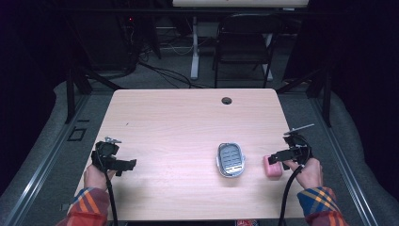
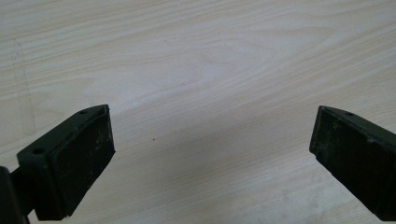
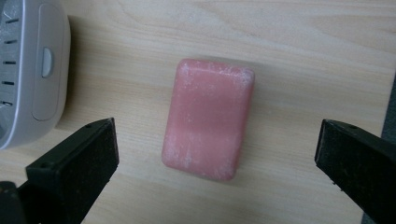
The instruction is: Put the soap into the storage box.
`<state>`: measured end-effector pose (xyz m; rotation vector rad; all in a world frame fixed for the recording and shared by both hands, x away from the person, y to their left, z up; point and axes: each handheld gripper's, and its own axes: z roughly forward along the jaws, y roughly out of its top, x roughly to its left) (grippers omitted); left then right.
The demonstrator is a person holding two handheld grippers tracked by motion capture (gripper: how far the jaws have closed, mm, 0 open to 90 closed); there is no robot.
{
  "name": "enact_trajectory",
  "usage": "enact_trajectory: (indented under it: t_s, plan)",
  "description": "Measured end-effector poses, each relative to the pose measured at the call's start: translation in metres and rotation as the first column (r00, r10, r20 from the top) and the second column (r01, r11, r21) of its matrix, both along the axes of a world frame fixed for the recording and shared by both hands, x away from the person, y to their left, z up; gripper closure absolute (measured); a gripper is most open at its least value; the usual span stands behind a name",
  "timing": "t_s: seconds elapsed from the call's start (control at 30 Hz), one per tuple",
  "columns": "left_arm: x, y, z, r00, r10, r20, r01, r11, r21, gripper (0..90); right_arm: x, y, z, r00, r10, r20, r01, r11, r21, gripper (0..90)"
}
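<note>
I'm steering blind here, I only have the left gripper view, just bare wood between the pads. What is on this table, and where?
Observer: A grey oval plastic soap dish sits right of the table's centre.
Operator: Anything beside it?
Observer: A pink rectangular soap bar lies flat to its right, apart from it.
Operator: Where is the right tool?
Observer: The right tool is open, jaws either side of the bar, not touching.
</note>
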<state>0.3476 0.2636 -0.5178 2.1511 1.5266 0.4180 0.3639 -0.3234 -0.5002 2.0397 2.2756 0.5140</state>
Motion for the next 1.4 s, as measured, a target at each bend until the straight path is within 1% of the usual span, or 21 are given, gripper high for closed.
enact_trajectory:
  t_s: [0.1, 0.2, 0.23, 0.3, 0.33, 0.37, 0.43, 0.47, 0.5, 0.57, 0.6, 0.63, 0.73, 0.77, 0.83, 0.87, 1.0, 1.1, 1.13, 1.23, 1.4]
  plan:
    - [0.0, 0.0, 0.0, 1.0, 0.0, 0.002, 0.0, 1.0, -0.001, 0.0, 0.002, 0.002, -0.002, 0.9999, -0.012, -0.005, 0.012, 1.0, 0.003, 0.0]
    - [0.001, 0.0, 0.0, 1.0, -0.002, 0.0, 0.002, 1.0, -0.003, 0.0, 0.008, 0.005, -0.006, 0.9991, -0.004, -0.041, 0.004, 1.0, 0.001, 0.0]
    - [0.001, -0.001, 0.0, 1.0, -0.004, 0.0, 0.004, 1.0, -0.003, 0.0, 0.009, 0.007, -0.008, 0.999, -0.026, -0.035, 0.026, 1.0, 0.005, 0.0]
    - [0.001, -0.001, 0.0, 1.0, -0.004, 0.002, 0.004, 1.0, -0.004, 0.0, 0.011, 0.007, -0.009, 0.9989, -0.013, -0.045, 0.013, 1.0, 0.0, 0.0]
    - [0.0, 0.0, 0.0, 1.0, -0.005, 0.001, 0.005, 1.0, -0.003, 0.0, 0.013, 0.01, -0.012, 0.9987, -0.03, -0.041, 0.031, 1.0, 0.005, 0.0]
    - [0.001, 0.0, 0.0, 1.0, -0.007, 0.001, 0.007, 1.0, -0.002, 0.0, 0.014, 0.009, -0.012, 0.998, -0.02, -0.061, 0.02, 1.0, -0.002, 0.0]
    - [0.0, 0.0, 0.0, 1.0, -0.007, 0.001, 0.007, 1.0, -0.003, 0.0, 0.017, 0.01, -0.014, 0.9976, -0.02, -0.066, 0.02, 1.0, -0.006, 0.0]
    - [0.001, 0.0, 0.0, 1.0, -0.007, 0.001, 0.007, 1.0, -0.003, 0.0, 0.017, 0.013, -0.016, 0.9976, -0.045, -0.052, 0.045, 0.999, 0.001, 0.0]
    - [0.001, 0.0, 0.0, 1.0, -0.009, 0.001, 0.009, 1.0, -0.003, 0.0, 0.019, 0.012, -0.015, 0.9969, -0.026, -0.074, 0.025, 1.0, -0.011, 0.0]
    - [0.0, 0.0, 0.0, 1.0, -0.006, 0.002, 0.006, 1.0, -0.006, 0.0, 0.02, 0.014, -0.018, 0.9965, -0.032, -0.077, 0.032, 0.999, -0.007, 0.0]
    - [0.0, -0.001, 0.0, 1.0, -0.006, 0.003, 0.006, 1.0, -0.005, 0.0, 0.021, 0.015, -0.019, 0.9962, -0.021, -0.084, 0.019, 1.0, -0.014, 0.1]
    - [0.0, 0.0, 0.0, 1.0, -0.005, 0.002, 0.005, 1.0, -0.006, 0.0, 0.022, 0.016, -0.019, 0.9957, -0.017, -0.091, 0.016, 1.0, -0.012, 1.7]
    - [0.0, 0.0, 0.0, 1.0, -0.005, 0.001, 0.005, 1.0, -0.004, 0.0, 0.023, 0.022, -0.021, 0.9969, -0.038, -0.069, 0.036, 0.999, -0.027, 5.4]
    - [0.0, -0.001, 0.0, 1.0, -0.007, 0.006, 0.007, 1.0, -0.001, 0.0, 0.024, 0.021, -0.02, 0.9957, -0.009, -0.092, 0.005, 0.999, -0.046, 6.3]
    - [0.001, -0.001, 0.0, 1.0, -0.006, 0.001, 0.006, 1.0, -0.004, 0.0, 0.025, 0.024, -0.021, 0.9965, -0.024, -0.08, 0.021, 0.999, -0.037, 8.2]
    - [0.001, -0.001, 0.0, 1.0, -0.009, -0.001, 0.009, 1.0, -0.004, 0.0, 0.024, 0.024, -0.022, 0.9959, -0.018, -0.089, 0.012, 0.998, -0.058, 9.7]
    - [0.0, -0.002, 0.001, 0.9999, -0.014, 0.004, 0.014, 0.9999, 0.0, 0.0, 0.024, 0.025, -0.023, 0.9963, -0.023, -0.083, 0.017, 0.997, -0.076, 15.3]
    - [-0.001, -0.001, 0.001, 0.9999, -0.012, 0.004, 0.012, 0.9999, 0.001, 0.0, 0.024, 0.024, -0.025, 0.9957, -0.028, -0.089, 0.02, 0.996, -0.086, 19.2]
    - [-0.001, -0.001, 0.001, 0.9999, -0.013, 0.003, 0.013, 0.9999, 0.0, 0.0, 0.025, 0.023, -0.024, 0.9944, -0.013, -0.105, 0.003, 0.995, -0.099, 19.7]
    - [-0.001, -0.001, 0.001, 0.9999, -0.01, 0.002, 0.01, 0.9999, -0.001, 0.0, 0.025, 0.026, -0.026, 0.9956, -0.012, -0.093, 0.003, 0.995, -0.102, 22.2]
    - [0.0, -0.001, 0.0, 0.9999, -0.011, 0.002, 0.011, 0.9999, 0.0, 0.0, 0.025, 0.027, -0.027, 0.9946, -0.022, -0.101, 0.011, 0.994, -0.112, 27.1]
